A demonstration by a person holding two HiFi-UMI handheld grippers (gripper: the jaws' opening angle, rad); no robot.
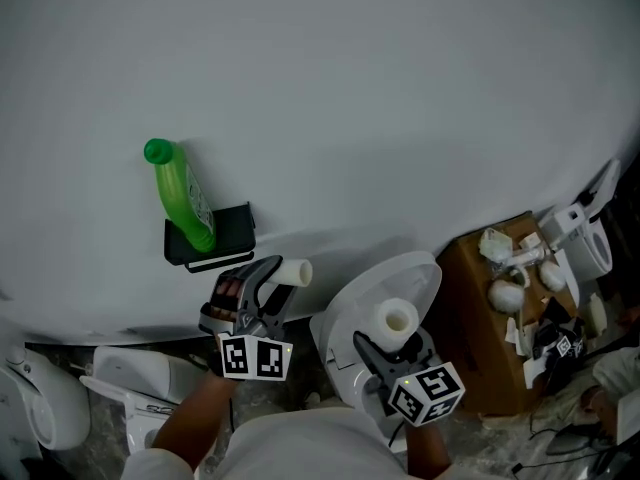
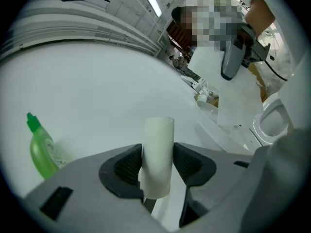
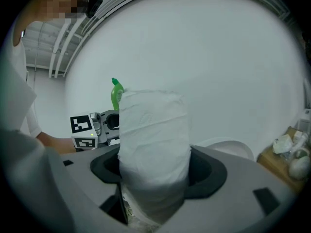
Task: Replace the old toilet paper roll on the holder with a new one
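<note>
"How far along is the swap?"

"The old roll looks already off. The left tongs (image 2: 158, 171) pinch the empty tube (image 2: 159, 149), just below the black holder (image 1: 228, 230) on the wall. The right tongs (image 3: 154, 178) clamp the new roll (image 3: 153, 135) over the toilet (image 1: 338, 343), apart from the holder. Mounting it appears to be what is left."

"Anything unclear?"

"The holder's bar is hard to make out beneath the shelf where the green bottle (image 1: 182, 196) stands. No spot for the tube shows."
</note>
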